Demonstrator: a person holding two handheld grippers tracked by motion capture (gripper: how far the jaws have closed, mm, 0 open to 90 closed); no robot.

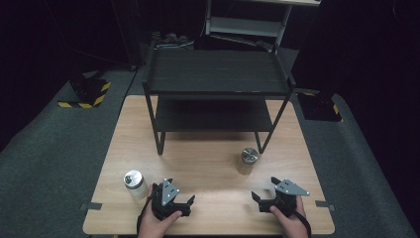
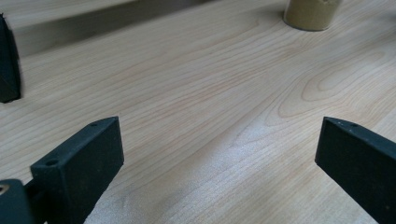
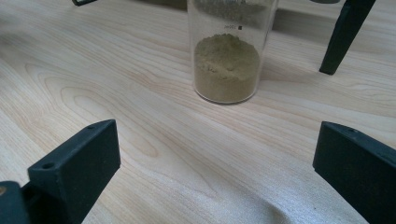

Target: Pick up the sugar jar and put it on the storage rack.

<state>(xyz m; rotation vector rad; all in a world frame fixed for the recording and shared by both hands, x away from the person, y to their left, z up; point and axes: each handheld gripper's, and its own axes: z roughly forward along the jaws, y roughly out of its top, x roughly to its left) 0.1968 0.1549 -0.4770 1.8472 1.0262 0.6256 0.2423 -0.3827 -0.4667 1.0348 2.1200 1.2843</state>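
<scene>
my tongs: left (image 1: 184, 206) and right (image 1: 262, 201) both gape, empty
jar (image 3: 227, 60): glass, slick, breakable, light
hold: mid-body, above powder

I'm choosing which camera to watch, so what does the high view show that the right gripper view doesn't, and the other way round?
The high view takes in the whole black shelf rack, a second jar near the left gripper, both hands and the floor around the table. The right gripper view gives a close look at the jar ahead: clear glass, partly filled with yellowish-brown powder, with the right gripper open towards it. Both show that jar, a rack leg and the wooden tabletop.
</scene>
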